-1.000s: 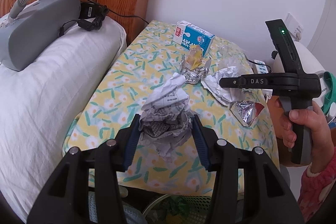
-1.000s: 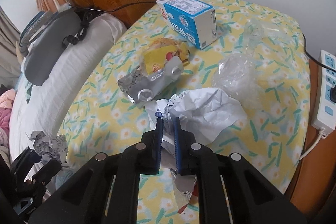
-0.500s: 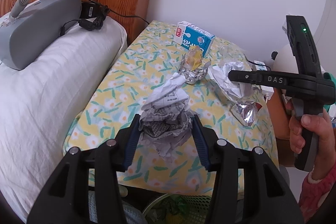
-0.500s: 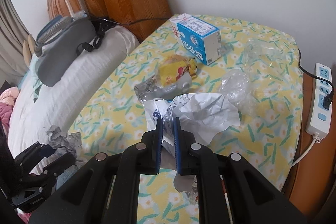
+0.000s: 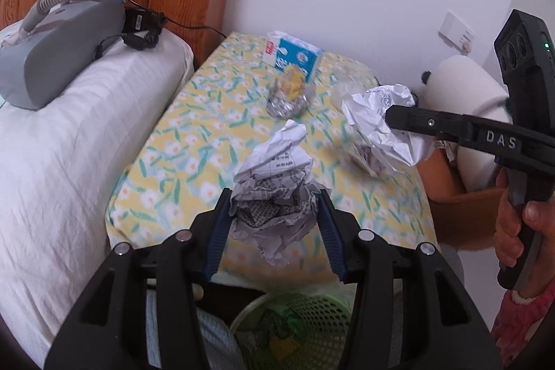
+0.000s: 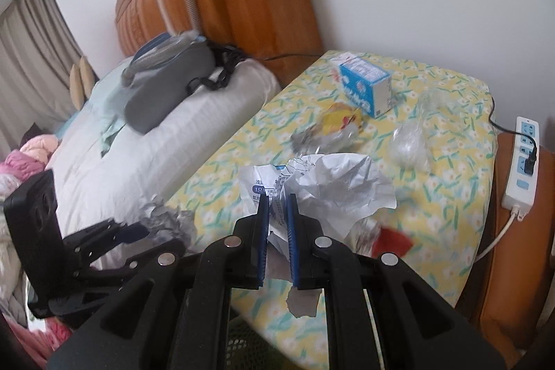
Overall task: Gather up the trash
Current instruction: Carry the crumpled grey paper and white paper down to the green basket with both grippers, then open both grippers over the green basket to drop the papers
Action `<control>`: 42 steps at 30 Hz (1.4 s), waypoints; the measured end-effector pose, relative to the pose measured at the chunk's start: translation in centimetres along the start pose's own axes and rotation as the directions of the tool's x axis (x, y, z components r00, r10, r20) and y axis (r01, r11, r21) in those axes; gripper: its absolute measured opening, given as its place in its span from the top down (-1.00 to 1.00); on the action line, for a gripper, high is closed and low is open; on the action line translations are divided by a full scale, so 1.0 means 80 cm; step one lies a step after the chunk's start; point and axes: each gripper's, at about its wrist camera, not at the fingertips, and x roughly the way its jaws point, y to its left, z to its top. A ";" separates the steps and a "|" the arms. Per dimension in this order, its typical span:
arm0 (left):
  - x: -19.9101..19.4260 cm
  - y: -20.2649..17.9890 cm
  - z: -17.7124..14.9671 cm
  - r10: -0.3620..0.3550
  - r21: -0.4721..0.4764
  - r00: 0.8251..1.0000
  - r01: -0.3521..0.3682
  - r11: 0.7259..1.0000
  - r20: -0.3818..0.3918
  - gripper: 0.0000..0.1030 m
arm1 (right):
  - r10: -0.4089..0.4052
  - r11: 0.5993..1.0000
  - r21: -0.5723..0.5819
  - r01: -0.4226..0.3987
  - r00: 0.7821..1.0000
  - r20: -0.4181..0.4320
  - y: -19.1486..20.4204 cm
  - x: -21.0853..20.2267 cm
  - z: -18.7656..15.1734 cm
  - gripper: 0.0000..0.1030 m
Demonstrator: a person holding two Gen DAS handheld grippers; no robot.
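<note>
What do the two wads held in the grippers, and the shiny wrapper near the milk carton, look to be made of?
Left gripper wad: printed paper, matte grey-white, with sharp creases and dense print, likely newspaper. Right gripper wad: matte white paper with some blue print, stiffly crumpled. Shiny wrapper: probably foil or metallised film, silver and glinting, with yellow inside; too blurred to be sure.
</note>
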 end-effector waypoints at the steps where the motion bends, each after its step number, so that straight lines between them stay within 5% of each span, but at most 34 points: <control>1: -0.005 -0.003 -0.012 -0.010 0.011 1.000 0.010 1.000 -0.016 0.08 | 0.001 1.000 -0.003 -0.001 1.000 -0.006 0.005 -0.003 -0.007 0.79; 10: -0.027 -0.013 -0.097 -0.078 0.025 0.985 0.082 0.996 -0.152 0.08 | 0.012 1.000 -0.011 -0.013 0.990 -0.141 0.030 -0.025 -0.112 0.79; 17: -0.034 -0.016 -0.125 -0.058 0.028 0.982 0.064 0.998 -0.181 0.08 | 0.046 0.999 0.006 -0.047 0.951 -0.307 0.041 -0.008 -0.197 0.79; 19: -0.036 -0.018 -0.127 -0.050 0.032 0.983 0.056 0.998 -0.179 0.08 | 0.058 0.998 0.009 -0.058 0.932 -0.357 0.045 0.006 -0.219 0.71; 21: -0.036 -0.021 -0.127 -0.043 0.042 0.983 0.051 0.998 -0.178 0.08 | 0.068 0.998 0.022 -0.065 0.924 -0.377 0.043 0.015 -0.231 0.41; 24: -0.035 -0.025 -0.131 -0.046 0.048 0.981 0.056 0.997 -0.186 0.08 | 0.040 0.999 0.036 -0.028 0.929 -0.367 0.038 0.016 -0.236 -0.18; 32: -0.020 -0.031 -0.146 -0.073 0.050 0.966 0.088 0.995 -0.249 0.08 | -0.077 0.995 0.037 0.088 0.968 -0.239 0.022 -0.015 -0.207 -0.63; 38: -0.008 -0.043 -0.157 -0.106 0.059 0.948 0.129 0.990 -0.302 0.05 | -0.104 0.991 0.060 0.118 0.974 -0.200 0.007 -0.021 -0.192 -0.71; 42: -0.005 -0.047 -0.159 -0.112 0.052 0.946 0.134 0.990 -0.305 -0.54 | -0.122 0.987 0.077 0.139 0.973 -0.198 -0.007 -0.024 -0.187 -0.81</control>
